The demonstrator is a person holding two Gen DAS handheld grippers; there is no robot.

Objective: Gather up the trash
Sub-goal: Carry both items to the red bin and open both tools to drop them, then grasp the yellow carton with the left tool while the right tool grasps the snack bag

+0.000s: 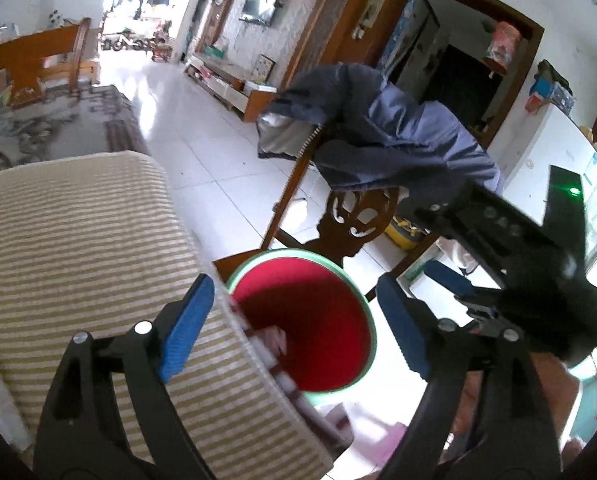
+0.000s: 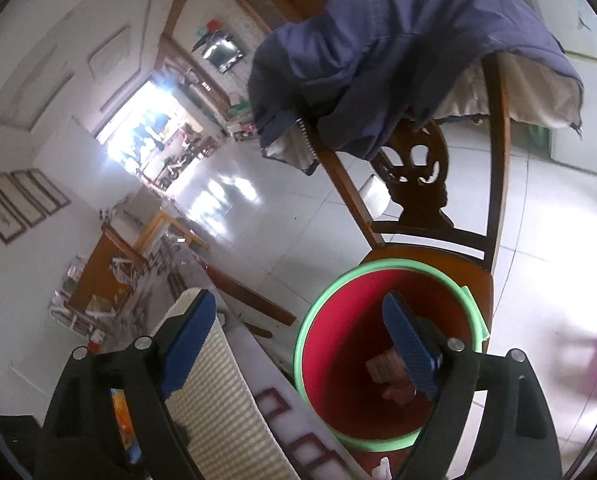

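Observation:
A red bucket with a green rim (image 1: pixel 318 344) stands on a wooden chair seat beside the striped table edge. It also shows in the right wrist view (image 2: pixel 338 380), with crumpled brownish trash (image 2: pixel 384 370) lying at its bottom. My left gripper (image 1: pixel 298 324) is open and empty, held above the bucket's mouth. My right gripper (image 2: pixel 302 344) is open and empty above the bucket, its right finger over the opening. The right gripper's body (image 1: pixel 498 248) shows at the right in the left wrist view.
A striped cloth covers the table (image 1: pixel 78 248) at the left. A blue jacket (image 1: pixel 386 136) hangs over the carved wooden chair back (image 2: pixel 414 176). White tiled floor (image 1: pixel 202 136) stretches behind toward a bright doorway. A colourful wrapper (image 2: pixel 124 420) lies on the table.

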